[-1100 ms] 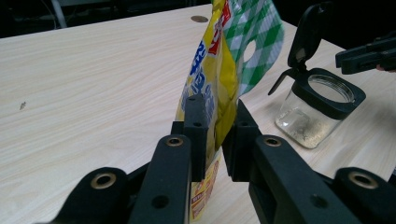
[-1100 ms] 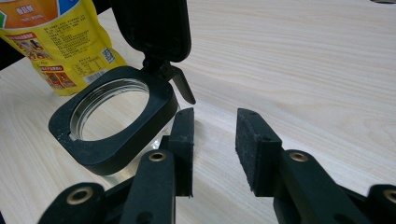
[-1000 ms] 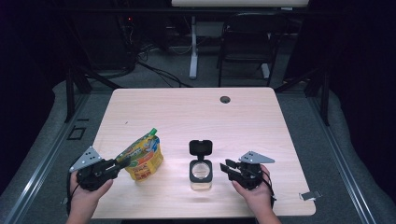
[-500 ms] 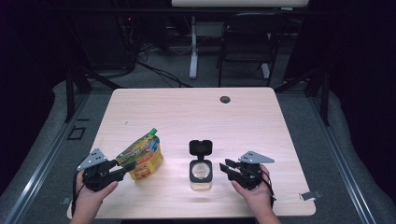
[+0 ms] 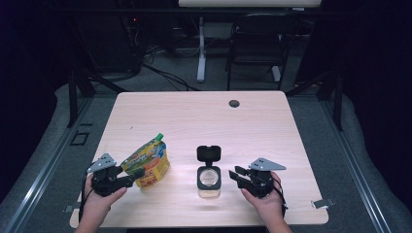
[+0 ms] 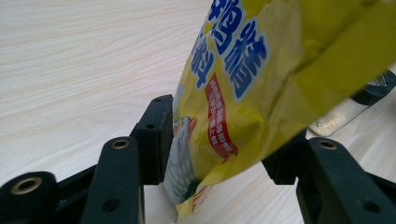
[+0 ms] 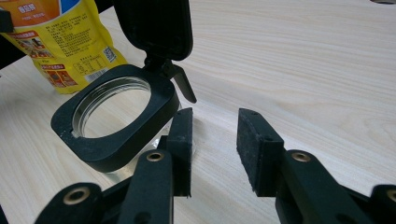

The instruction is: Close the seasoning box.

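High view: the yellow printed foil pouch (image 5: pixel 148 162) stands left of the clear square jar with open black flip lid (image 5: pixel 209 175).

Left gripper view: left gripper (image 6: pixel 229 149) jaws straddle the pouch's lower edge, one pad touching.

Right gripper view: right gripper (image 7: pixel 214 140) jaws stand apart, empty, just beside the jar.

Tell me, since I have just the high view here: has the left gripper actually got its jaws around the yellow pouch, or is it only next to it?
Observer: Around it. In the left gripper view, the left gripper has one jaw on each side of the yellow pouch; I cannot tell whether both pads press on it.
Operator: And the right one, is it on the jar?
Observer: No. The right gripper is open, nothing between its jaws; the jar stands beside its left pad.
Operator: Is the jar's lid shut?
Observer: No. The hinged black lid stands up, and the jar's round mouth is uncovered.
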